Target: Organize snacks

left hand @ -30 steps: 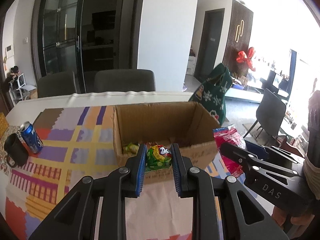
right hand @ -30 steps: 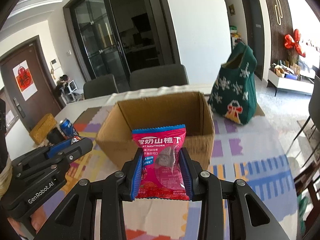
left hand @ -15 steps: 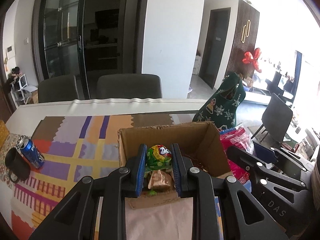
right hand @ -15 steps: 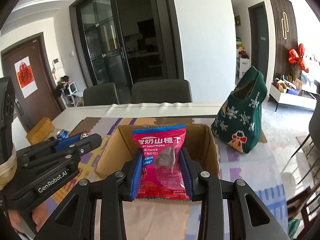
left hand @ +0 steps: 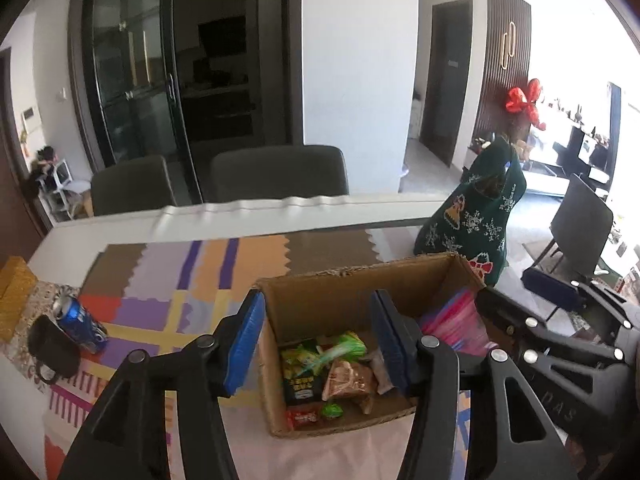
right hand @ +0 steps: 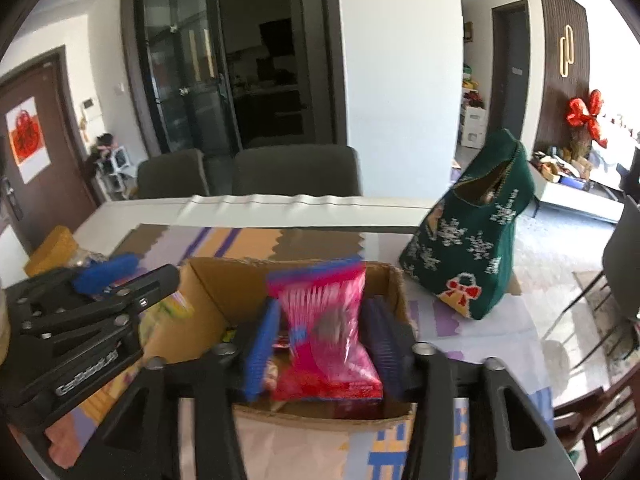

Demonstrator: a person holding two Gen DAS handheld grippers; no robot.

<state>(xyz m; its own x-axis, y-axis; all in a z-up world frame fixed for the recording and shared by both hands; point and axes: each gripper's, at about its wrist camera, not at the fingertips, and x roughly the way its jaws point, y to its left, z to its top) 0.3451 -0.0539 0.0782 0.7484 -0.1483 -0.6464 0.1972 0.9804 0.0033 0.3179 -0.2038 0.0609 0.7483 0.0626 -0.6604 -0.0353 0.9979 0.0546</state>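
Note:
An open cardboard box (left hand: 344, 280) stands on the table and holds several snack packets (left hand: 340, 372). My left gripper (left hand: 318, 344) is open and empty above the box's left half; a small green snack (left hand: 332, 411) lies on the box floor below it. My right gripper (right hand: 320, 344) hovers over the box (right hand: 224, 288) with its jaws spread wider than the pink hawthorn packet (right hand: 324, 328), which is blurred between them. The packet (left hand: 452, 320) and right gripper (left hand: 560, 344) also show in the left wrist view.
A green Christmas bag (right hand: 472, 248) stands right of the box. A blue can (left hand: 80, 322) and a black mug (left hand: 50, 350) sit at the table's left, near a yellow box (right hand: 52, 248). Grey chairs (left hand: 276, 176) line the far edge. A patterned mat (left hand: 160, 288) covers the table.
Both grippers moved forward over the box. The left gripper opened and let its green snack fall into the box. The right jaws have spread and the pink packet is slipping free.

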